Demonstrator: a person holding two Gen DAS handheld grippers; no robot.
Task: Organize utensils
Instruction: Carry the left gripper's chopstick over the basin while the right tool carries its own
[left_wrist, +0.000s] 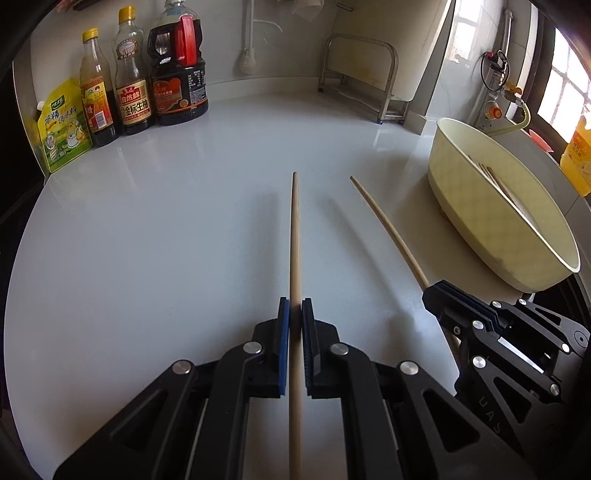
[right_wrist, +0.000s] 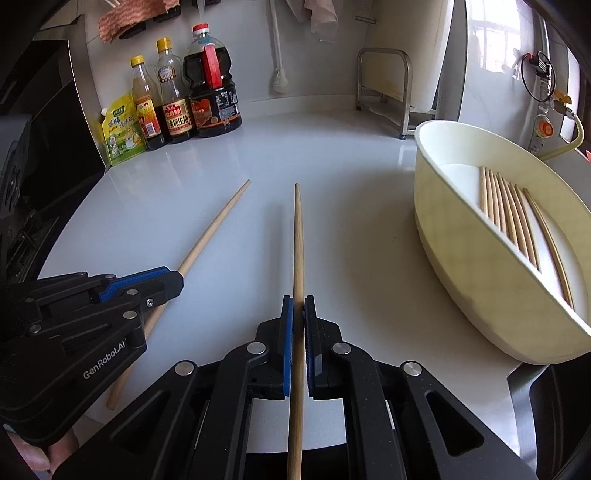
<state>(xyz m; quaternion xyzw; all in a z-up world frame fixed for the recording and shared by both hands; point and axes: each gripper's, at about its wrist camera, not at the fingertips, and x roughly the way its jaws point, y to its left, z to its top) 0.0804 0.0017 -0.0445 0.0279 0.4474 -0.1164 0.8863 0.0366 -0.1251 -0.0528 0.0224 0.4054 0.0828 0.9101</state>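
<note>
Left gripper (left_wrist: 295, 306) and right gripper (right_wrist: 298, 304) each clench one chopstick (left_wrist: 294, 236), (right_wrist: 298, 240) lengthwise. Cream basin (right_wrist: 458, 229), holding sorted chopsticks (right_wrist: 506, 206), sits rightward, nearer the right gripper.

Quick count from my end: two chopsticks out of the tub, one (left_wrist: 295, 236) in my left gripper (left_wrist: 295, 306) and one (right_wrist: 298, 240) in my right gripper (right_wrist: 298, 304). One cream tub (right_wrist: 461, 236) on the right with about seven or eight more chopsticks (right_wrist: 506, 210) lying inside, hard to tell exactly. Far left: three sauce bottles (right_wrist: 171, 99) and one yellow pouch (right_wrist: 120, 131). One metal rack (right_wrist: 388, 85) at the far side.
</note>
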